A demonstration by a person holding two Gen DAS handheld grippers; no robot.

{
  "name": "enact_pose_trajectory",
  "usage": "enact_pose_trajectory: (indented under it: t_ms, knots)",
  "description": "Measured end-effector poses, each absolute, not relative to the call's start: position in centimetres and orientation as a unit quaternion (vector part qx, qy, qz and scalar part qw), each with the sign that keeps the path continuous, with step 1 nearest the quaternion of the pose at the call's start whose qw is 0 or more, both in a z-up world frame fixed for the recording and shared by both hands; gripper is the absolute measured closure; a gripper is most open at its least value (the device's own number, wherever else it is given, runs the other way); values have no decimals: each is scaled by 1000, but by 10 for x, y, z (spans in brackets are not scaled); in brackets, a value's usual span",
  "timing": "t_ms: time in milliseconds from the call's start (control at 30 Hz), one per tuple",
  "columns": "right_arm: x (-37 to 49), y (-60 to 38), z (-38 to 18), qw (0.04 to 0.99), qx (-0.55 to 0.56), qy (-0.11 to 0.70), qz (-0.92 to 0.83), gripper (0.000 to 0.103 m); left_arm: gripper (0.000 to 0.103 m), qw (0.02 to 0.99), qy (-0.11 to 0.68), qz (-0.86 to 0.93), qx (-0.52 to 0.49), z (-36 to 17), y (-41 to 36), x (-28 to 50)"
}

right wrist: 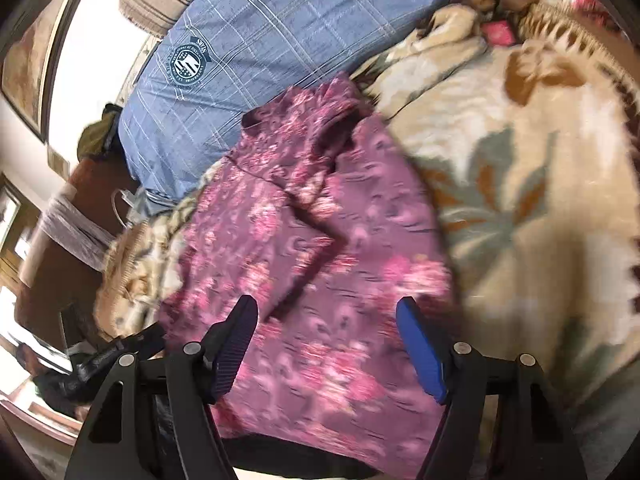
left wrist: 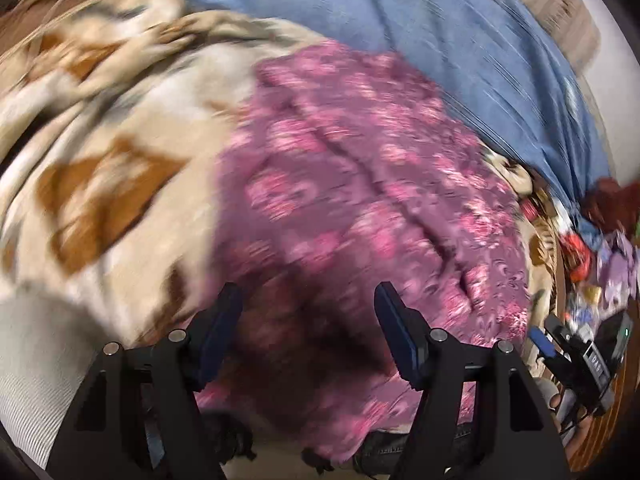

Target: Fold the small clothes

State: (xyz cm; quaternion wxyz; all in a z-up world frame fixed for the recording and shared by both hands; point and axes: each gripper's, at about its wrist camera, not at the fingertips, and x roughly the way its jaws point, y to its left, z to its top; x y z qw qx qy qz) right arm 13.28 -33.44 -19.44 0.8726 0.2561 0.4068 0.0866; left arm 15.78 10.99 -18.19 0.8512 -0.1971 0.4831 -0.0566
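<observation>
Both the left tool (left wrist: 308, 336) and right tool (right wrist: 326, 348) hover released above a purple floral garment (left wrist: 360, 184) on the bed's blanket (left wrist: 120, 128), whose loose folds could slip undone if pinched unevenly.

We are in a home bedroom, working over a bed spread with a plush cream blanket (right wrist: 532, 216) patterned in brown and grey-green leaves. A blue checked pillow (right wrist: 280, 36) with a round crest lies at its far side beside a striped beige cushion (right wrist: 156, 4), and a purple floral garment (right wrist: 320, 264) lies across the blanket. At the edges we see a dark wooden piece of furniture (right wrist: 52, 264) draped with pale cloth, a framed picture (right wrist: 24, 64) on a light wall, and a heap of small colourful household things (left wrist: 600, 264), too blurred to identify.
</observation>
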Motion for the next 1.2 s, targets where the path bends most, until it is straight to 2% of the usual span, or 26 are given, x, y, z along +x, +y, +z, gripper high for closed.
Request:
enact_pose_trajectory:
  t_ms: [200,367,467,600,633,667,700,733,767,833,867,900,933,1067,1200]
  knots:
    - [106,-344,-185,890,246,371,101,33,35,852,480,-10,-208,-177,139,149]
    - [101,-306,-180,884,212,379,171,37,35,851,483,-7,-209,-185,147,155]
    - [107,-297,-184,890,171,402,134,39,35,839,502,-10,-210,-199,149,165]
    - [108,-326,-185,886,200,414,64,47,36,826,516,-44,-222,-218,144,165]
    - [108,-334,-187,883,206,420,46,50,46,825,520,-48,-216,-220,140,165]
    - [112,-340,-191,876,205,435,25,50,76,825,524,-48,-205,-222,136,164]
    - [118,-342,-195,870,198,451,13,51,92,827,530,-45,-184,-224,131,163]
    - [124,-342,-202,862,188,472,5,55,99,826,534,-43,-174,-224,129,163]
    - [132,-339,-211,851,175,495,2,63,99,828,532,-42,-169,-221,128,160]
    - [141,-333,-231,830,151,537,-5,70,100,831,527,-42,-170,-213,130,153]
    - [141,-331,-236,826,140,545,-18,88,100,831,527,-45,-171,-209,132,150]
    - [136,-328,-232,832,125,540,-28,96,100,830,527,-50,-176,-204,135,145]
    - [133,-327,-228,833,122,538,-24,99,101,829,527,-53,-177,-199,138,141]
    - [112,-329,-196,845,111,522,-30,100,101,838,522,-41,-153,-178,149,127]
    - [120,-337,-212,830,119,544,-21,99,100,820,556,-24,-135,-192,155,145]
